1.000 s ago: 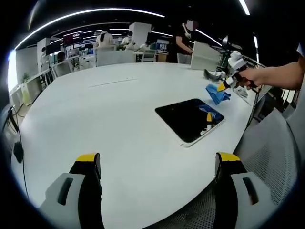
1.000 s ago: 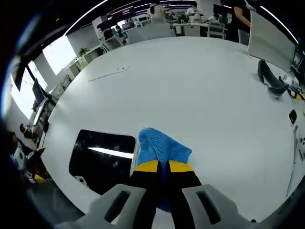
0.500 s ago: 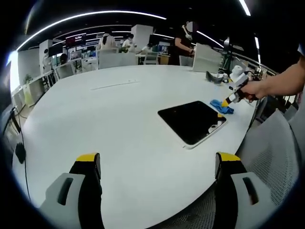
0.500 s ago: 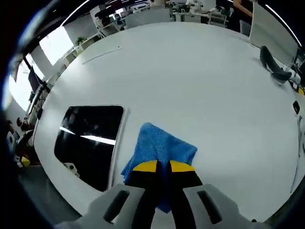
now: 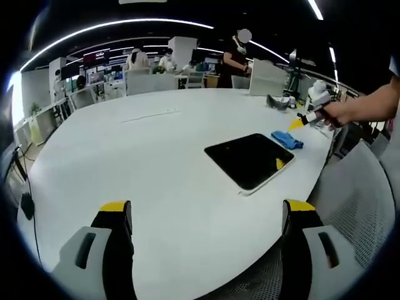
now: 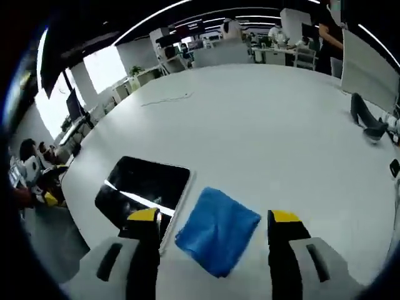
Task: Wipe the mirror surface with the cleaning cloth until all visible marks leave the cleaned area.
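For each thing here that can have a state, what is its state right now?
Cloth: lying flat on the table, beside the mirror, not gripped.
Mirror: flat on the table, dark face up, uncovered.
Right gripper: open, jaws either side of the cloth.
Left gripper: open, holding nothing.

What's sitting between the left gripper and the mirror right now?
Nothing: in the left gripper view, only bare white table lies between the left gripper and the mirror.
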A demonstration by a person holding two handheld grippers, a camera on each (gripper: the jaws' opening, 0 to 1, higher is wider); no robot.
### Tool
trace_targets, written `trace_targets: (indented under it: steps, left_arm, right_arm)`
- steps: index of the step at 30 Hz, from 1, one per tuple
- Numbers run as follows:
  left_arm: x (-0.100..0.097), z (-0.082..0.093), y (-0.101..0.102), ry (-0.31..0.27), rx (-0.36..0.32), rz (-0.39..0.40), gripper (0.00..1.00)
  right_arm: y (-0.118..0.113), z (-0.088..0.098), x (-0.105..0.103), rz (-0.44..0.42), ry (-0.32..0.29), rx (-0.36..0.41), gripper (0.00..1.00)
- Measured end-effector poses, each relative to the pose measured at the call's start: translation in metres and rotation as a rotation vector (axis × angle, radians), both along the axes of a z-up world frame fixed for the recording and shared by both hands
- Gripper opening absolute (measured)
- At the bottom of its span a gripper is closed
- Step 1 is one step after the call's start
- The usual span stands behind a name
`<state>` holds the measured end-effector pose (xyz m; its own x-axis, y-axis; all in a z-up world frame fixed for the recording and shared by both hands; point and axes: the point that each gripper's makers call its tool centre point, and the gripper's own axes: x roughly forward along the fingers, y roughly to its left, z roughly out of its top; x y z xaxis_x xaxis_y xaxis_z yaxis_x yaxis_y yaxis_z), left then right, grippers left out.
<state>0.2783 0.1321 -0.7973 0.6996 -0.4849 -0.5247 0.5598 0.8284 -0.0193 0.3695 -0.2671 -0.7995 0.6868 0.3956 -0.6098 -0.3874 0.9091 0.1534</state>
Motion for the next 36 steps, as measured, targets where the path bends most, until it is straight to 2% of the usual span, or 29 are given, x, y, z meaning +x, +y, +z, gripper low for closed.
trace_targets:
  steps: [2, 4, 6, 8, 10, 11, 15, 16, 17, 18, 19, 20, 21, 23, 24, 25, 27, 28, 29, 32, 34, 36]
  left_arm:
    - [0.003, 0.002, 0.008, -0.007, -0.017, 0.045, 0.99]
    - [0.007, 0.005, 0.021, -0.015, -0.024, 0.107, 0.99]
    - [0.009, 0.001, 0.025, -0.007, 0.006, 0.115, 0.99]
    - [0.006, -0.003, 0.021, 0.019, -0.003, 0.101, 0.99]
    - [0.007, 0.003, 0.021, -0.022, 0.001, 0.099, 0.99]
    - [0.009, 0.011, 0.021, -0.053, -0.031, 0.112, 0.99]
    - [0.005, 0.008, 0.015, -0.037, -0.040, 0.081, 0.99]
    - [0.003, 0.007, 0.014, -0.026, -0.042, 0.076, 0.99]
    - [0.000, 0.007, 0.009, -0.004, -0.079, 0.076, 0.99]
    - [-0.002, 0.002, 0.007, 0.008, -0.072, 0.061, 0.99]
    - [-0.006, -0.005, 0.005, 0.042, -0.035, 0.028, 0.99]
    - [-0.006, -0.004, 0.001, 0.043, -0.033, 0.006, 0.99]
    - [-0.003, 0.000, -0.001, 0.003, -0.049, 0.000, 0.99]
    - [-0.003, -0.003, 0.006, 0.027, -0.039, 0.040, 0.99]
    - [-0.004, -0.003, 0.009, 0.038, -0.061, 0.064, 0.99]
    - [-0.005, -0.005, 0.009, 0.052, -0.066, 0.064, 0.99]
    - [-0.005, -0.009, 0.005, 0.074, -0.050, 0.044, 0.99]
    - [-0.003, -0.005, 0.003, 0.044, -0.038, 0.022, 0.99]
    - [-0.001, -0.002, 0.006, 0.021, -0.036, 0.035, 0.99]
    - [-0.002, 0.001, 0.011, 0.022, -0.054, 0.074, 0.99]
    - [-0.001, 0.000, 0.011, 0.014, -0.045, 0.069, 0.99]
    - [0.000, 0.001, 0.011, 0.009, -0.044, 0.070, 0.99]
  right_arm:
    - [0.000, 0.002, -0.008, 0.050, -0.004, -0.004, 0.83]
    - [-0.001, 0.006, -0.012, 0.114, -0.055, -0.022, 0.85]
    - [-0.007, 0.002, -0.023, 0.122, -0.040, -0.030, 0.87]
    - [-0.006, 0.004, -0.029, 0.158, -0.074, 0.007, 0.89]
    - [-0.007, -0.001, -0.036, 0.148, -0.053, 0.022, 0.93]
    - [-0.006, -0.001, -0.039, 0.146, -0.053, 0.025, 0.95]
    - [-0.007, -0.002, -0.051, 0.111, -0.075, -0.016, 0.98]
    - [-0.011, -0.003, -0.053, 0.078, -0.071, -0.018, 0.98]
    - [-0.018, -0.005, -0.060, -0.008, -0.041, 0.005, 0.98]
    - [-0.020, -0.005, -0.065, -0.048, -0.025, 0.023, 0.98]
    - [-0.019, -0.002, -0.067, -0.069, -0.041, 0.044, 0.98]
    - [-0.019, -0.003, -0.069, -0.059, -0.069, 0.043, 0.98]
    - [-0.019, -0.008, -0.072, -0.050, -0.063, 0.036, 0.98]
    - [-0.021, -0.018, -0.076, -0.047, -0.050, 0.026, 0.98]
    - [-0.026, -0.023, -0.080, -0.064, -0.026, 0.020, 0.98]
    - [-0.028, -0.023, -0.084, -0.079, -0.005, 0.023, 0.98]
    - [-0.028, -0.014, -0.083, -0.055, -0.060, 0.023, 0.98]
    - [-0.029, -0.014, -0.084, -0.036, -0.067, 0.011, 0.98]
    - [-0.030, -0.015, -0.085, -0.022, -0.074, 0.008, 0.98]
    - [-0.037, -0.018, -0.090, -0.011, -0.051, 0.013, 0.98]
    - [-0.040, -0.014, -0.090, -0.001, -0.074, 0.013, 0.98]
    - [-0.044, -0.014, -0.092, -0.011, -0.068, -0.001, 0.98]
